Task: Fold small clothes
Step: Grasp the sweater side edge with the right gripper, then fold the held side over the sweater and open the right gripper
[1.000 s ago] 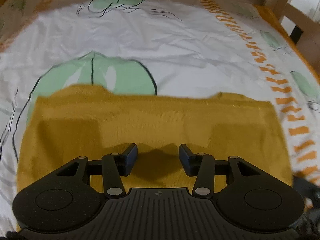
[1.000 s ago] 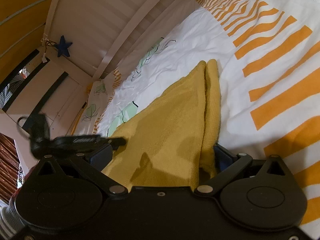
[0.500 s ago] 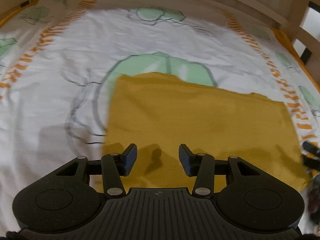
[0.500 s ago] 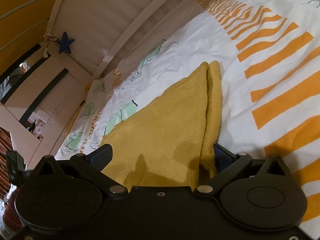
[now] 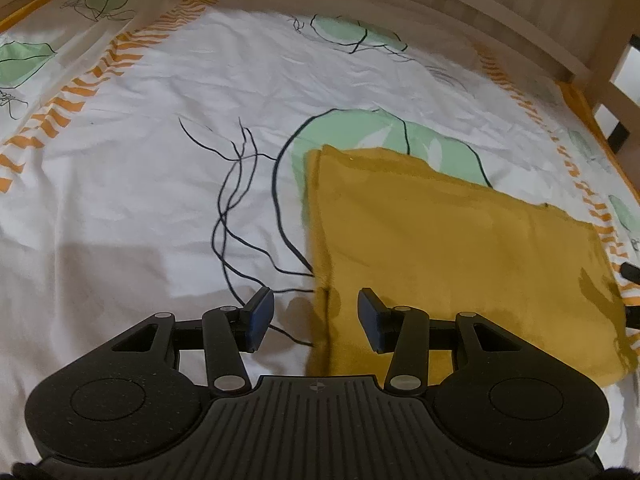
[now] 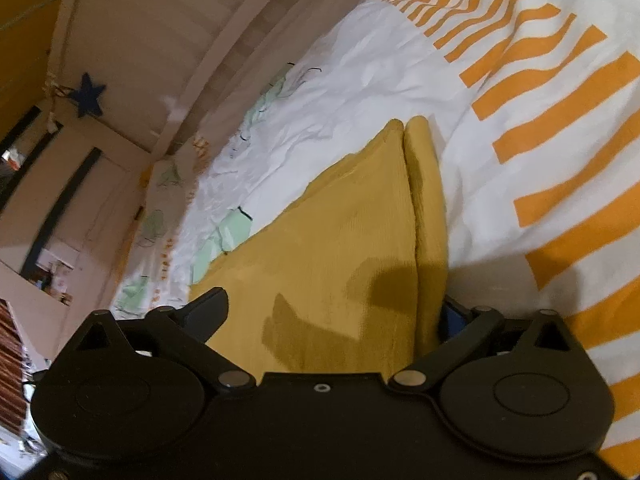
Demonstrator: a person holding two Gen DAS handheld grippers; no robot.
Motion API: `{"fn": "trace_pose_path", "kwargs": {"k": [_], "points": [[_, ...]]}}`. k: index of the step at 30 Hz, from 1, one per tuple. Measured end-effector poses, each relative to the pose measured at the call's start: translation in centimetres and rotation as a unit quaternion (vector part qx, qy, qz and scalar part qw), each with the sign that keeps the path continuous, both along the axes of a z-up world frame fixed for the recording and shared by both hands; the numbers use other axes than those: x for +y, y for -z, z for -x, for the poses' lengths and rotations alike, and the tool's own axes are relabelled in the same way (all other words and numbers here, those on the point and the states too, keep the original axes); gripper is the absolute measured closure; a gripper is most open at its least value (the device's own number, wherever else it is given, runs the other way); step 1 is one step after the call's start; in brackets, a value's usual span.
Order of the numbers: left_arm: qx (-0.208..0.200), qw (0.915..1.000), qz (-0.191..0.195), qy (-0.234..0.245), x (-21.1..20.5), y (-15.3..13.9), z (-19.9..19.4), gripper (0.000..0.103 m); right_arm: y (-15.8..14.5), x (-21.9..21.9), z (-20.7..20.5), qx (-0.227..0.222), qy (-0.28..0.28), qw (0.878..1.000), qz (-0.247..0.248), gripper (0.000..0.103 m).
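A mustard-yellow folded garment point(image 5: 452, 248) lies flat on the bed, a rough rectangle with two layers showing at its left edge. My left gripper point(image 5: 316, 318) is open and hangs over the garment's near left corner, its left finger above the sheet and its right finger above the cloth. In the right wrist view the same garment point(image 6: 344, 248) runs between the fingers of my right gripper point(image 6: 332, 312), which is open wide at the garment's right end. The right finger is partly hidden behind the folded edge.
The white bed sheet point(image 5: 140, 200) has green leaf prints, black lines and orange stripes point(image 6: 560, 112). A wooden bed rail point(image 5: 500, 12) runs along the far side and right. A blue star point(image 6: 90, 94) hangs on the wall.
My left gripper has swung left, from over the middle of the garment to its left edge, staying open. The right gripper has barely moved and stays open around the right end.
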State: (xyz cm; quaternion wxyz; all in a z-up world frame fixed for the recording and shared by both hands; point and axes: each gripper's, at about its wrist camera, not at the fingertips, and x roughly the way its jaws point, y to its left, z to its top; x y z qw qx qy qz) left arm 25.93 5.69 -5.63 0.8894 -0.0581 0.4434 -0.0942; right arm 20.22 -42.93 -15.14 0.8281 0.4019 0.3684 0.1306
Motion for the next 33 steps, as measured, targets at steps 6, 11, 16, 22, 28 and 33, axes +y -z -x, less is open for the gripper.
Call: {"fn": "trace_pose_path", "kwargs": {"k": [6,11,16,22,28,33], "points": [[-0.003,0.9999,0.015,-0.002,1.7,0.2,-0.1,0.058,-1.0,1.1,-0.2,0.039,0.023,0.996,0.074,0.078],[-0.004,0.9997,0.022,0.01,2.8,-0.1,0.1,0.058,-4.4,3.5,-0.4,0.03,0.022,0.989,0.145,0.08],[0.011,0.9996,0.022,0.016,3.2,0.0,0.1,0.058,-8.0,6.7,-2.0,0.021,0.009,0.984,0.176,0.08],[0.015,0.9992,0.034,0.017,4.1,-0.1,0.3,0.058,-11.2,12.1,-4.3,-0.001,-0.037,0.983,0.179,0.08],[0.004,0.9988,0.049,0.0,5.8,-1.0,0.4,0.058,-11.9,19.0,-6.7,-0.006,-0.088,0.98,0.18,0.08],[0.001,0.9985,0.052,-0.015,7.0,-1.2,0.3,0.058,-10.7,24.3,-8.4,-0.001,-0.126,0.975,0.181,0.08]]}}
